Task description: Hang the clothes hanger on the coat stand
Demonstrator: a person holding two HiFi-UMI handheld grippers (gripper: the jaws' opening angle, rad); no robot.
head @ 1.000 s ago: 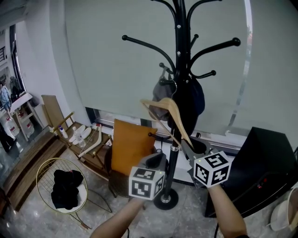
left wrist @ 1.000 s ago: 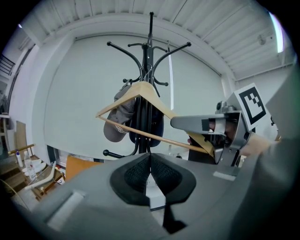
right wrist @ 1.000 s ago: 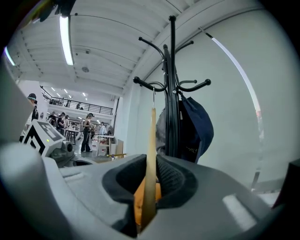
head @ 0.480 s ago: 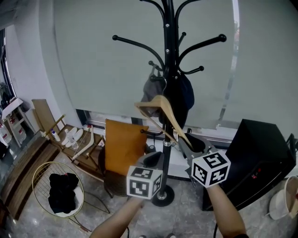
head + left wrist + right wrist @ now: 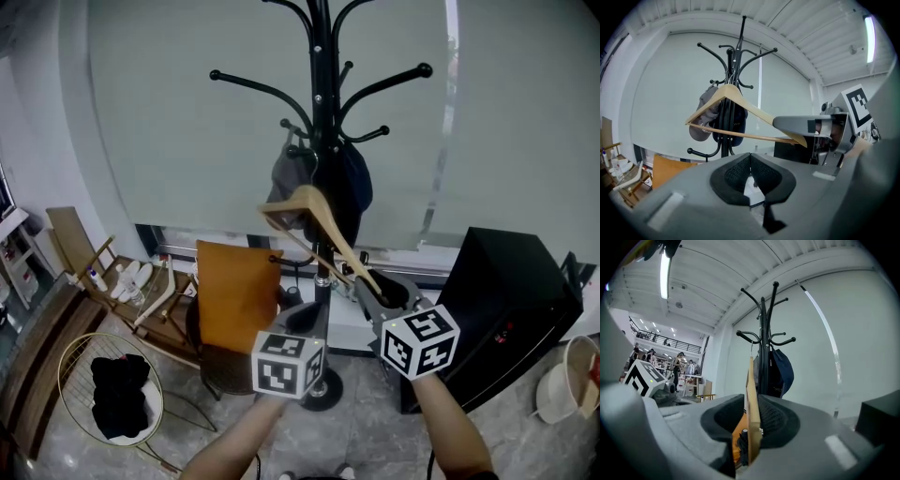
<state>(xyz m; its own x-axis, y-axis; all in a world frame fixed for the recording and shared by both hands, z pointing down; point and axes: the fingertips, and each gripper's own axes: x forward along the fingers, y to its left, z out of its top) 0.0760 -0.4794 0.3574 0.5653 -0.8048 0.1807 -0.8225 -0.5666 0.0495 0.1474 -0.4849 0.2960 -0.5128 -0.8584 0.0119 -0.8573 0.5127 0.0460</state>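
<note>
Before the black coat stand, right claw clamps a pale wooden hanger; left claw closed, empty.

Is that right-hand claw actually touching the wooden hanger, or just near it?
Touching. The right gripper view shows the right gripper shut on the wooden hanger: the hanger's end sits pinched between both dark jaw pads.

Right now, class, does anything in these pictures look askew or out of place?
Yes: the wooden hanger sits steeply tilted in front of the coat stand, its lower end clamped in the right gripper and its other end raised high. Nothing looks spilled or damaged.
</note>
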